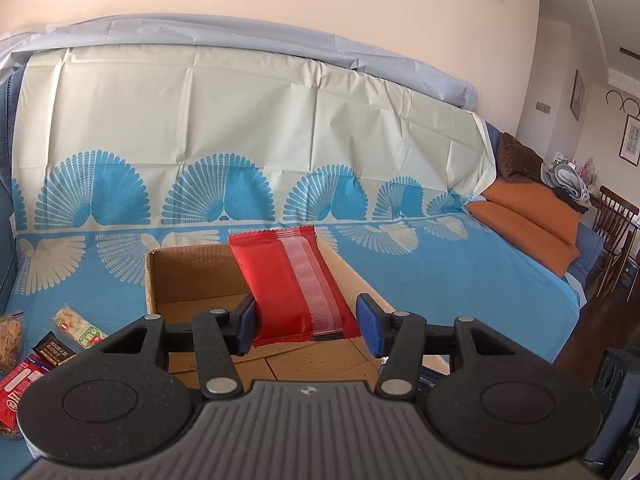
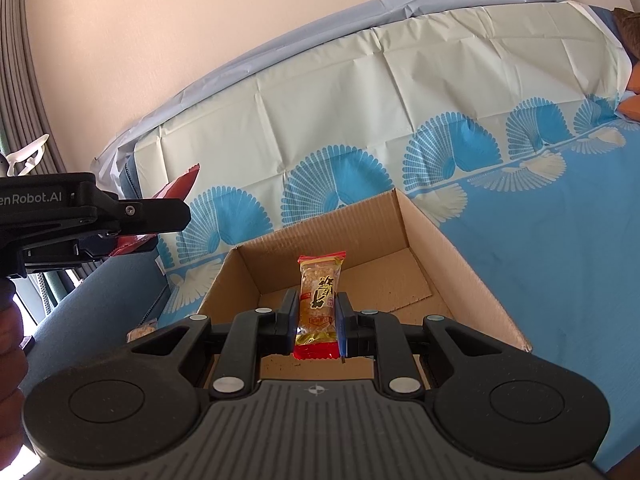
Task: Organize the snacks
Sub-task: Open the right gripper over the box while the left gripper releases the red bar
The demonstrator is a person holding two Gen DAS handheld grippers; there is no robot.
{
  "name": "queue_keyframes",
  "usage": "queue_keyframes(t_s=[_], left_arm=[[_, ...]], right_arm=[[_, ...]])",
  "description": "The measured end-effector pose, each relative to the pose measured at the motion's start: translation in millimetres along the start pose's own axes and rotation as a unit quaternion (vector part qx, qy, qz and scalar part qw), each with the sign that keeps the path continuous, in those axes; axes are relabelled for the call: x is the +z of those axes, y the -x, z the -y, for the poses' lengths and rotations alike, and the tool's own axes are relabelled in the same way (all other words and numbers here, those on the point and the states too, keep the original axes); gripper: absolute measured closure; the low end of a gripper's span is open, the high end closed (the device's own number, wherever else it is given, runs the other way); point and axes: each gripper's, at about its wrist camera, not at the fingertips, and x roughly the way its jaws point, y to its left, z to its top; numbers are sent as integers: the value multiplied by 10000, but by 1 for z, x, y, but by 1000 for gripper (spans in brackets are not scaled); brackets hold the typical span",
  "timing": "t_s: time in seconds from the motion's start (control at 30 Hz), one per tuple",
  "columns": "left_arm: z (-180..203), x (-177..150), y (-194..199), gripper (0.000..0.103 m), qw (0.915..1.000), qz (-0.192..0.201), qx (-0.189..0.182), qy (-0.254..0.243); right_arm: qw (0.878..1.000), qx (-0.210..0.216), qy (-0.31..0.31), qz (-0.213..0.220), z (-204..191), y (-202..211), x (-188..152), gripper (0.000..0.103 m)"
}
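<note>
An open cardboard box [image 1: 188, 280] sits on the blue patterned cover; it also shows in the right wrist view [image 2: 460, 264]. My left gripper [image 1: 306, 322] holds a flat red snack packet [image 1: 292, 284] above the box; the left pad touches it, the right pad [image 1: 370, 322] stands a little off its edge. The red packet's tip shows in the right wrist view [image 2: 184, 184] beside the left gripper's body [image 2: 96, 216]. My right gripper [image 2: 318, 322] is shut on a clear yellow snack packet with red ends [image 2: 320, 300], upright over the box.
Several loose snack packets [image 1: 76, 326] lie on the cover left of the box, another in the right wrist view [image 2: 140, 332]. Orange cushions [image 1: 528, 224] and a wooden chair [image 1: 616, 236] stand to the right. The sofa back rises behind the box.
</note>
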Motion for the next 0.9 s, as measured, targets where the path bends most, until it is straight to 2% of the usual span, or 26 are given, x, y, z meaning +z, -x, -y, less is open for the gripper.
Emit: queue_keyframes(t_s=[0.9], left_arm=[[4, -3, -6, 46, 10000, -6, -32, 35]], right_arm=[[10000, -33, -25, -17, -2, -2, -3, 83]])
